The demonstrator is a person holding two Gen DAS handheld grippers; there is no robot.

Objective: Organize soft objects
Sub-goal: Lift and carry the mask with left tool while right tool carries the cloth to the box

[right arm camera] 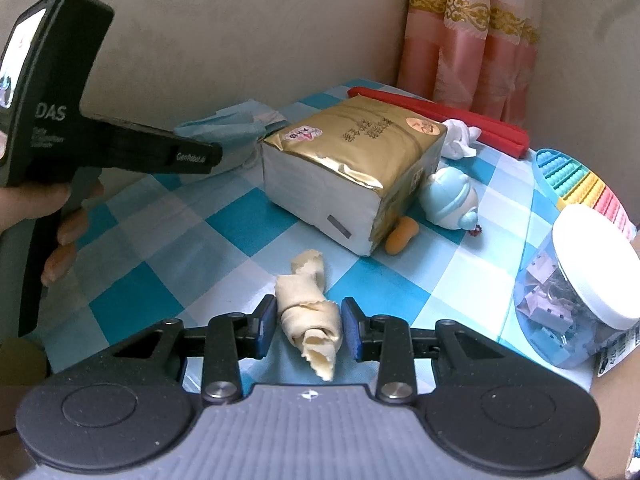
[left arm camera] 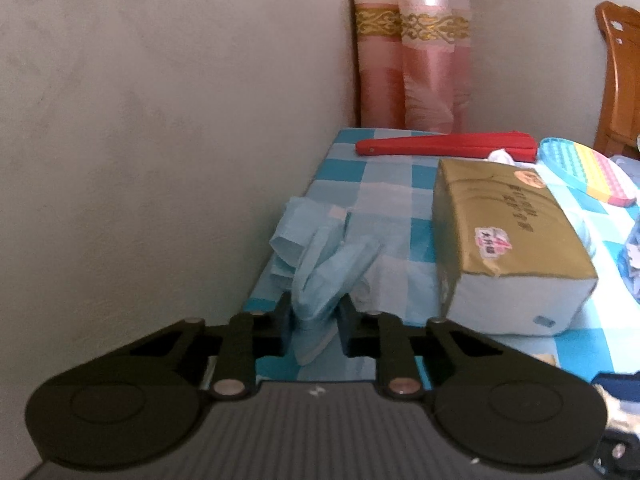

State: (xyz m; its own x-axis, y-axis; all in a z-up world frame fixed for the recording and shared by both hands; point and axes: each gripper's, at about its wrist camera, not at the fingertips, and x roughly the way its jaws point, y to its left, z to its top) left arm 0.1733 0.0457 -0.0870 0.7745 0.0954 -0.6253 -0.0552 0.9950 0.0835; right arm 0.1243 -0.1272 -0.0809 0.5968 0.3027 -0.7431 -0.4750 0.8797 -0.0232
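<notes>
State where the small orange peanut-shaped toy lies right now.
In the right wrist view, the orange toy lies on the checked tablecloth, against the gold tissue pack's near right corner, beside the pale blue figurine.

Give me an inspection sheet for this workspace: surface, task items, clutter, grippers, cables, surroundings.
Surface: blue and white checked tablecloth, pushed against the wall.
Job's things: light blue cloth between the left fingers; rolled cream cloth between the right fingers; white cloth behind the tissue pack.
Clutter: red folded fan, rainbow pop toy, blue baby toy, orange piece, clip jar.
Grippers: left gripper shut on the blue cloth; right gripper astride the cream roll, pads not clearly pressing.
Cables: nothing seen.
Surroundings: beige wall, pink curtain, wooden chair.
</notes>
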